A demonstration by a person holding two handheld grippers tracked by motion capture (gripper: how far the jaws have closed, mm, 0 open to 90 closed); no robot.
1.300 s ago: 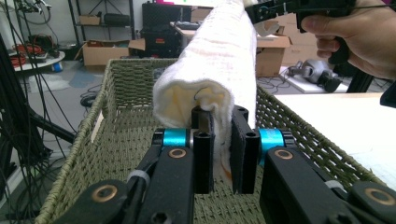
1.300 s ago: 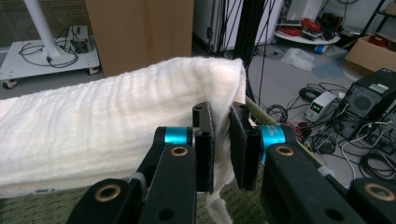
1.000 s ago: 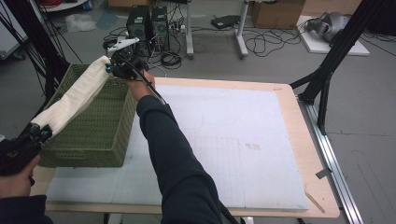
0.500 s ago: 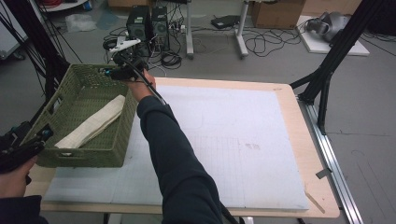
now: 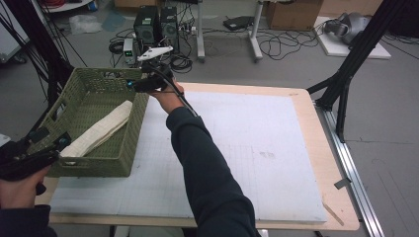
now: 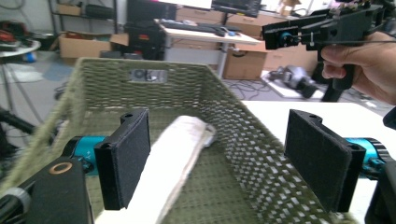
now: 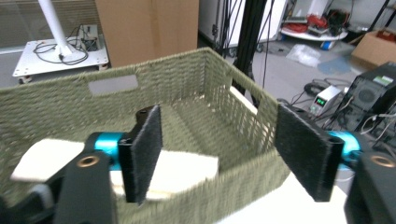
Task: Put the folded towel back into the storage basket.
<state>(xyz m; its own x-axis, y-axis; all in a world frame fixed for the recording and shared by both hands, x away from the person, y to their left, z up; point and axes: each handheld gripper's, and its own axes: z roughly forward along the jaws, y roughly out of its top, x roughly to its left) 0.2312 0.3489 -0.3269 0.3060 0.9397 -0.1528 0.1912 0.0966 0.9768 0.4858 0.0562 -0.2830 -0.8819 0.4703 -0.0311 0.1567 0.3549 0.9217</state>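
Folded cloth (image 5: 99,131) lying loose inside green basket (image 5: 106,168) at bench's nine o'clock; both grippers' fingers just released, nothing grasped.

Light wooden surface (image 5: 323,123) with rounded corners, covered almost fully by a white rectangular foam mat (image 5: 257,148) showing faint grid lines. Green woven rectangular basket (image 5: 111,165) with cut-out handles stands on the mat's left part, its left side overhanging the mat's left edge.
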